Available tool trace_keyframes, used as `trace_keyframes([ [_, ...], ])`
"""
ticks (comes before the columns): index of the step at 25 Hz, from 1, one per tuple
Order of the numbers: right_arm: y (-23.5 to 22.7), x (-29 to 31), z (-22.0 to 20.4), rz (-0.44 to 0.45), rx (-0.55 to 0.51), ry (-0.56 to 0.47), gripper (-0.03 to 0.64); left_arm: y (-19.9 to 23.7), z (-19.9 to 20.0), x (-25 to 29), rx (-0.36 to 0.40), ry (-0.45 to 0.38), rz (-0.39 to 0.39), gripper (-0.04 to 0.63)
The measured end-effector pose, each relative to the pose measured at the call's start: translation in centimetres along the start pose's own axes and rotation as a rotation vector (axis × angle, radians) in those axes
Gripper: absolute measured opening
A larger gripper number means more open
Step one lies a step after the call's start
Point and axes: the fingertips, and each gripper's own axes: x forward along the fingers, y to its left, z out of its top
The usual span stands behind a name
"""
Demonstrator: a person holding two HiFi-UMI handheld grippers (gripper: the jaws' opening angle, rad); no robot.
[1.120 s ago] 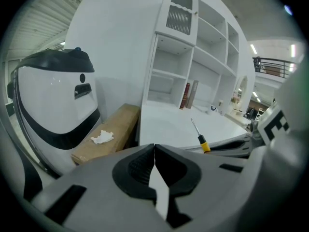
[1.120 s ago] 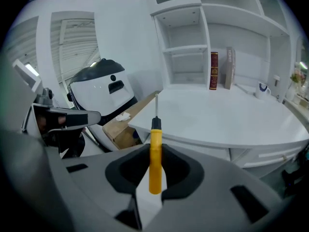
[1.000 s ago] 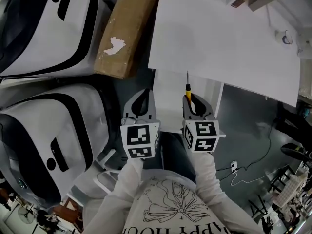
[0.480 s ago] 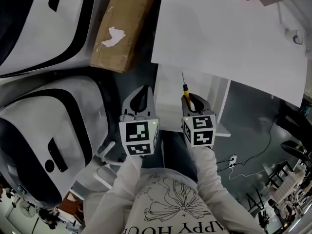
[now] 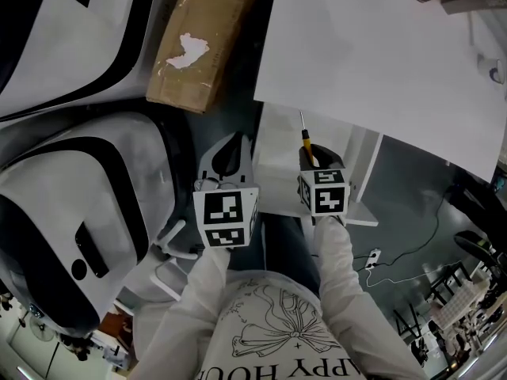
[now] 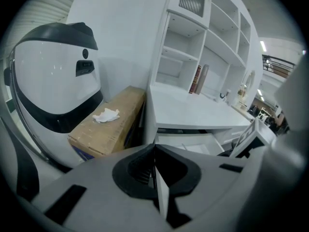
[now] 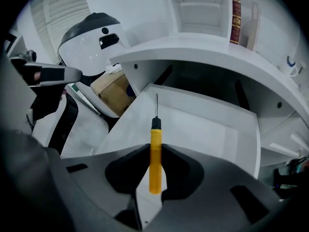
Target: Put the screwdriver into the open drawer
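Note:
My right gripper (image 7: 153, 148) (image 5: 308, 150) is shut on a screwdriver (image 7: 155, 153) with a yellow handle and a thin metal shaft that points away from me. It hangs over the open white drawer (image 7: 203, 124) (image 5: 277, 153) under the white desk top (image 5: 380, 62). The shaft tip shows above the drawer's floor in the right gripper view. My left gripper (image 6: 153, 146) (image 5: 230, 153) is shut with nothing in it, left of the drawer, beside its front corner.
A brown cardboard box (image 5: 202, 42) with a white crumpled scrap lies left of the desk. Large white and black rounded machines (image 5: 79, 204) stand at the left. Shelves with books (image 6: 198, 79) rise behind the desk. A cable (image 5: 412, 252) trails on the dark floor at right.
Both grippers have sunk lower, the right one more, and it has tipped downward with the screwdriver over the drawer. The grip on the screwdriver is unchanged.

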Motion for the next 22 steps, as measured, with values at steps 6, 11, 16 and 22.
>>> trace_keyframes([
  [6,-0.9,3.0,-0.8,-0.002,0.011,0.065,0.071,0.7,-0.2,1.1,-0.007,0.012,-0.003,0.006],
  [11,-1.7,5.1,-1.4,-0.013,0.008,0.115,0.071,1.2,-0.8,1.8,-0.018,0.029,-0.001,0.006],
  [16,-2.5,7.0,-2.3,-0.021,-0.011,0.160,0.071,1.5,-1.4,2.4,-0.026,0.043,-0.001,0.006],
  [22,-3.0,8.4,-3.1,-0.023,-0.028,0.193,0.071,1.8,-1.9,2.9,-0.032,0.059,0.001,0.006],
])
